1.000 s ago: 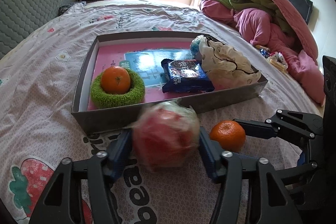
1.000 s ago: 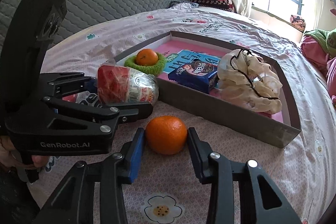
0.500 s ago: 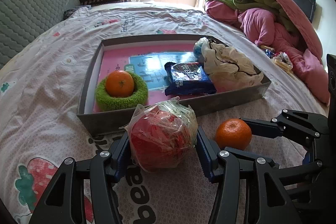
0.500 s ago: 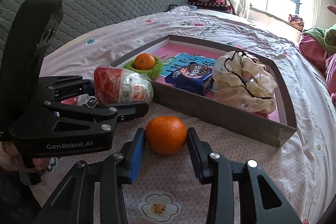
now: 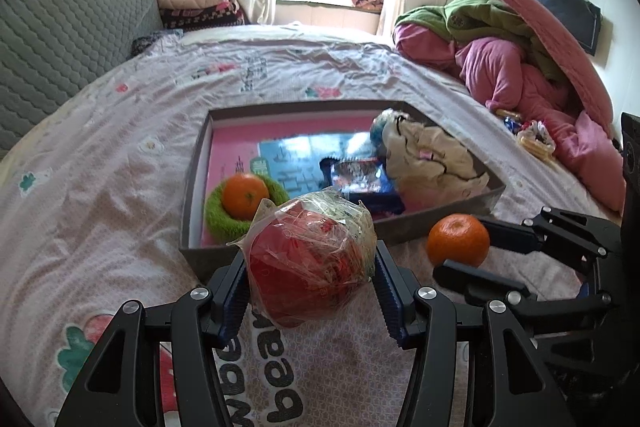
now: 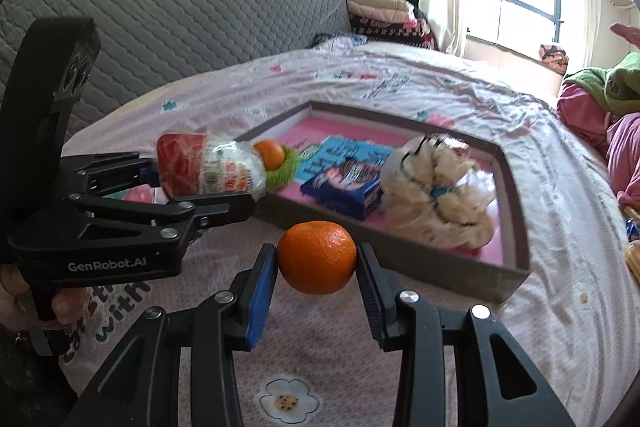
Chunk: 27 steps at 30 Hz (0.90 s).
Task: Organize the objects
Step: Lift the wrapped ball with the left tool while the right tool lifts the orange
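My left gripper (image 5: 310, 271) is shut on a red snack cup wrapped in clear plastic (image 5: 310, 259), held above the bedsheet just short of the grey box (image 5: 280, 247). In the right wrist view the same wrapped cup (image 6: 208, 169) hangs at the left in the left gripper (image 6: 208, 187). My right gripper (image 6: 316, 259) is shut on an orange (image 6: 317, 257), lifted off the sheet in front of the box wall (image 6: 400, 255). That orange (image 5: 458, 239) also shows in the left wrist view, between the right gripper's fingers (image 5: 516, 235).
Inside the box lie another orange (image 5: 245, 195) in a green fuzzy ring (image 5: 224, 215), a blue snack packet (image 5: 364, 179) and a crumpled white bag (image 5: 432, 159). A grey quilted headboard (image 6: 160, 27) stands left. Pink and green bedding (image 5: 520, 67) is piled at the right.
Both grippers have risen with their loads; the wrapped cup and the orange now hang higher above the sheet, and the box looks farther and lower in both views.
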Motion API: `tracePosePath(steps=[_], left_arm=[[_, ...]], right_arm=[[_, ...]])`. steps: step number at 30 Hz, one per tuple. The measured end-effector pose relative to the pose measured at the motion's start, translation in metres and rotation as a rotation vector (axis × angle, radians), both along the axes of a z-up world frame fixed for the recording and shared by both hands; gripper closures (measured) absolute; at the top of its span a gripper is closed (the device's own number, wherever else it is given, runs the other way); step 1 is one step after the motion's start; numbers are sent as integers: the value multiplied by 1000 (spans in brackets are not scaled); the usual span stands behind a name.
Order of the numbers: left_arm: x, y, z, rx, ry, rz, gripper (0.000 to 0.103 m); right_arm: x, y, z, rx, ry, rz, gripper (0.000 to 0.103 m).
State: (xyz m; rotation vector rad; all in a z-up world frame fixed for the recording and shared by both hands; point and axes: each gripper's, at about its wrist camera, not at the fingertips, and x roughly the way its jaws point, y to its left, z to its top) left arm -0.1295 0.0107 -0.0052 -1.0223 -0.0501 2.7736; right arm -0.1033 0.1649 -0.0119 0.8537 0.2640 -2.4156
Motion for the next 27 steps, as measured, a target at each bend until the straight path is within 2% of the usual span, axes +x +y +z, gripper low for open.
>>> tracePosePath(steps=[9, 15, 18, 27], left_arm=[[3, 3, 24, -22, 52, 29, 45], [1, 9, 41, -35, 85, 44, 45], [-4, 16, 51, -72, 110, 59, 45], [-19, 30, 64, -73, 135, 58, 45]], right_arm=[[-5, 24, 28, -52, 72, -58, 62], [-5, 48, 53, -88, 157, -111, 62], [-6, 63, 64, -93, 205, -143, 62], [-19, 104, 82, -131, 242, -226, 62]])
